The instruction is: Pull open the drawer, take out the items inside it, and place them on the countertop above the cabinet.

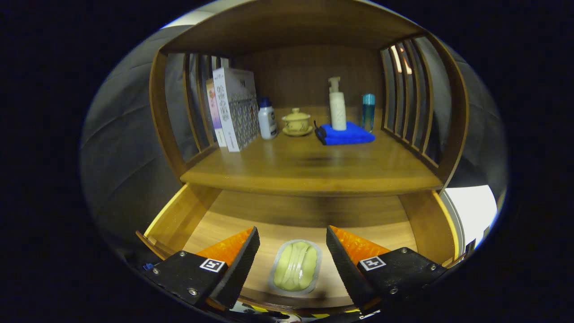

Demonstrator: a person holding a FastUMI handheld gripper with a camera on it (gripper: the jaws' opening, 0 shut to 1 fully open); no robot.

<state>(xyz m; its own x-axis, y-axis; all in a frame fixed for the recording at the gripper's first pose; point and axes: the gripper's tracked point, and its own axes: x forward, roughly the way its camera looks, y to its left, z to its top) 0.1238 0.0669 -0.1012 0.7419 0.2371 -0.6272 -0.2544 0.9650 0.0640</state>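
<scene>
The wooden drawer (179,215) stands pulled open below the countertop (314,170). On its floor lies a small clear packet of pale green pieces (296,267), lengthwise toward the cabinet. My gripper (292,235) hovers over the drawer, open, with one finger on each side of the packet and apart from it. Nothing is held between the fingers.
On the countertop stand boxes (233,107) at the left, a white bottle with a blue cap (267,119), a yellow lidded cup on a saucer (296,122), a blue folded cloth (346,134) bearing a white pump bottle (337,105), and a blue tube (368,111). Slatted side walls (403,94) flank the shelf.
</scene>
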